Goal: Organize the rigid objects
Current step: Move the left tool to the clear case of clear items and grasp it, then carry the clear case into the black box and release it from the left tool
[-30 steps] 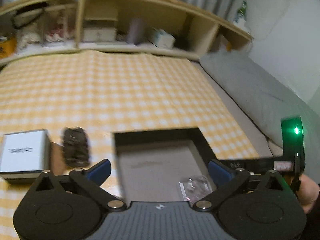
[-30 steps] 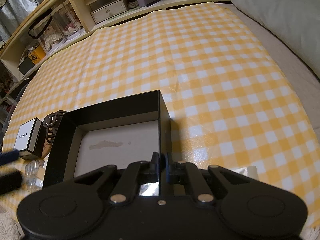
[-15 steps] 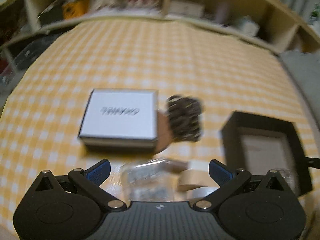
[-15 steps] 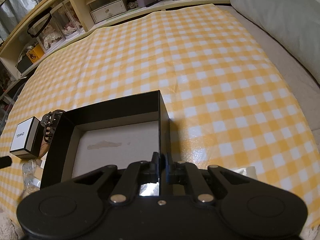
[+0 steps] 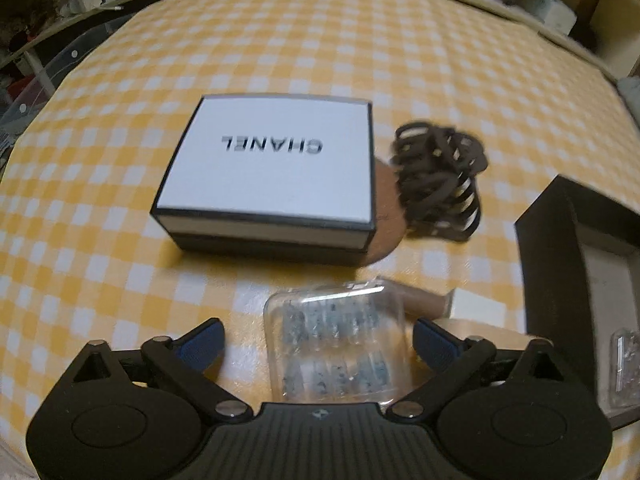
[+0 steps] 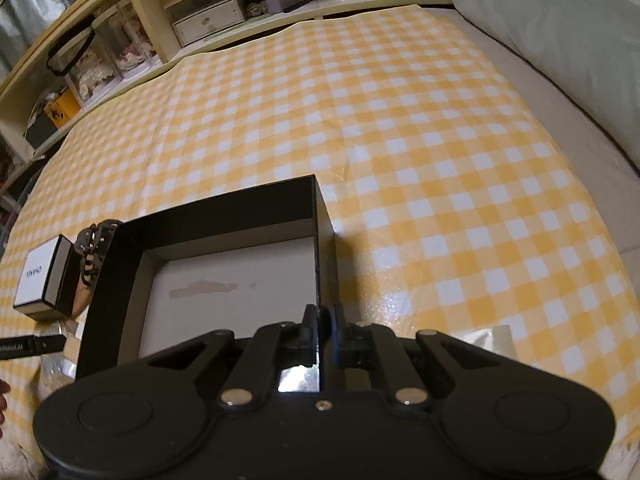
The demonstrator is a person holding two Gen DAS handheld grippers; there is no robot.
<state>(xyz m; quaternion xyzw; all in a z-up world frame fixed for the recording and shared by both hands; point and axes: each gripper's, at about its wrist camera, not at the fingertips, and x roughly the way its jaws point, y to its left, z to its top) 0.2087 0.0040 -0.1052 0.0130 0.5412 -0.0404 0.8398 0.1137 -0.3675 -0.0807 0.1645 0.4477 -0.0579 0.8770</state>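
My left gripper [image 5: 318,344] points down over a clear plastic case [image 5: 336,360] of small dark pieces. Its jaws are closing, and the blue pads [image 5: 202,344] stand on either side of the case without pressing it. Beyond lie a white box with black lettering [image 5: 272,164] and a dark brown hair claw [image 5: 438,184]. To the right sits an open black box [image 5: 560,240]. My right gripper [image 6: 320,322] is shut on the right wall of the black box [image 6: 220,204]. The white box [image 6: 38,276] and hair claw [image 6: 92,248] lie left of it.
A yellow checked cloth [image 6: 400,120] covers the surface. A beige tube [image 5: 428,300] and a brown disc [image 5: 384,220] lie near the case. A clear packet [image 5: 626,368] lies in the black box. Shelves [image 6: 208,20] run along the back; a grey pillow [image 6: 560,40] lies right.
My left gripper swung left from above the black box and sank toward the clear case, which now lies between its jaws. The right gripper and the black box kept still.
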